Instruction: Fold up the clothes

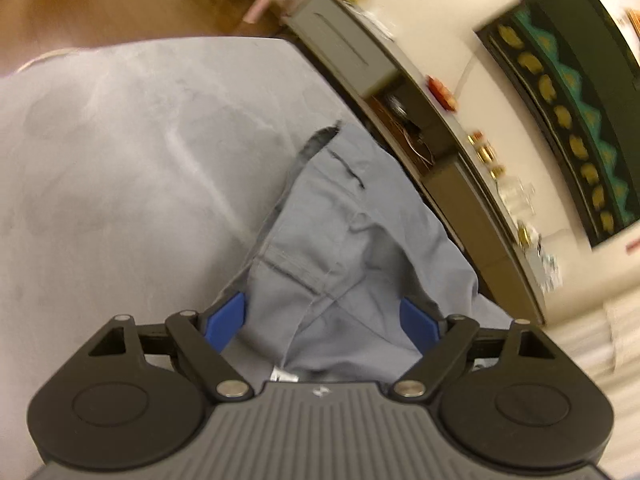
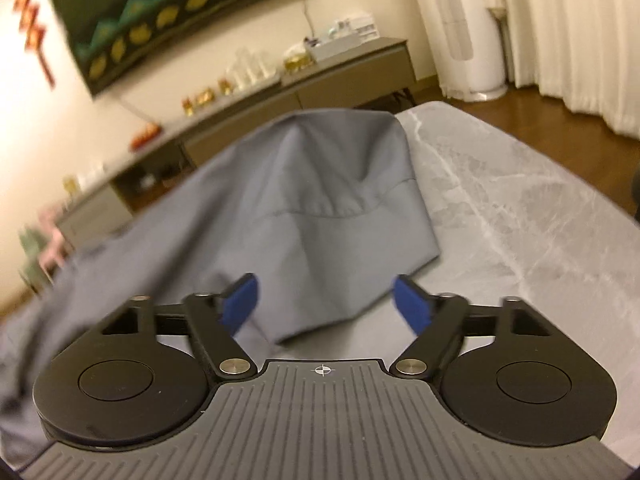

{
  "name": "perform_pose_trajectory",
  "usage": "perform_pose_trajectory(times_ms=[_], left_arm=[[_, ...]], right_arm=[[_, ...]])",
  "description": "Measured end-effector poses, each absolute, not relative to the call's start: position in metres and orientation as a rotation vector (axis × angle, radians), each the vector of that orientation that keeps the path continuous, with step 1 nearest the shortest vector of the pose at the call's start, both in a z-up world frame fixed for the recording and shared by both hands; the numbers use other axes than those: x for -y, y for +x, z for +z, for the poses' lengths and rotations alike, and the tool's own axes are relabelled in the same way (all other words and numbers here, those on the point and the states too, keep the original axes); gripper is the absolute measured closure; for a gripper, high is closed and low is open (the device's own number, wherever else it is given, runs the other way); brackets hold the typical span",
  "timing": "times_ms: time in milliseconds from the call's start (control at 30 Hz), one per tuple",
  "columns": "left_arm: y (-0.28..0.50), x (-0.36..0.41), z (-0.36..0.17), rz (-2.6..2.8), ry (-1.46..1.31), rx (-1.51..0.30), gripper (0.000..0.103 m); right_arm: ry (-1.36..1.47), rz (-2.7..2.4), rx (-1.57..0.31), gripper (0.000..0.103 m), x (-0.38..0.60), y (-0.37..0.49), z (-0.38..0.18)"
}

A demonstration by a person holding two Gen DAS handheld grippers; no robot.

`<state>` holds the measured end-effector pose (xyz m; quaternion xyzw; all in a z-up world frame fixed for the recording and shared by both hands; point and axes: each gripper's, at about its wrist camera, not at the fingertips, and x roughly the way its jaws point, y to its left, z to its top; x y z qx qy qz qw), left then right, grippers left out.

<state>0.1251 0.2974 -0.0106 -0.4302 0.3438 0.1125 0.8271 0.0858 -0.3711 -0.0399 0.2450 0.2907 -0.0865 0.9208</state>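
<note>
Both grippers, left gripper (image 1: 322, 320) and right gripper (image 2: 326, 304), gape over grey garment (image 1: 344, 248); no legible writing.

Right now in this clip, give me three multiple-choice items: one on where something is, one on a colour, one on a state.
1. Where does the grey-blue garment lie?
A. on the grey marbled tabletop
B. on the wooden floor
C. over the pink chair

2. What colour are the pads on the left claw?
A. red
B. blue
C. white

3. How does the right claw stand?
A. shut on the garment
B. shut on nothing
C. open, pads off the cloth

Answers: 1 A, the cloth spreads over the tabletop in both wrist views. 2 B, both pads show blue against the black linkage. 3 C, the pads stand wide apart with the fabric edge lying loose between them.
</note>
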Motion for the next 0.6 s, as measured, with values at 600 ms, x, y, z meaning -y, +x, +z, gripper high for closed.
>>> perform_pose_trajectory(times_ms=[600], left_arm=[[0.152,-0.296,-0.044,0.195,-1.056,-0.838,0.008]], right_arm=[[0.221,-0.062,-0.628,0.005,0.316,0.279,0.029]])
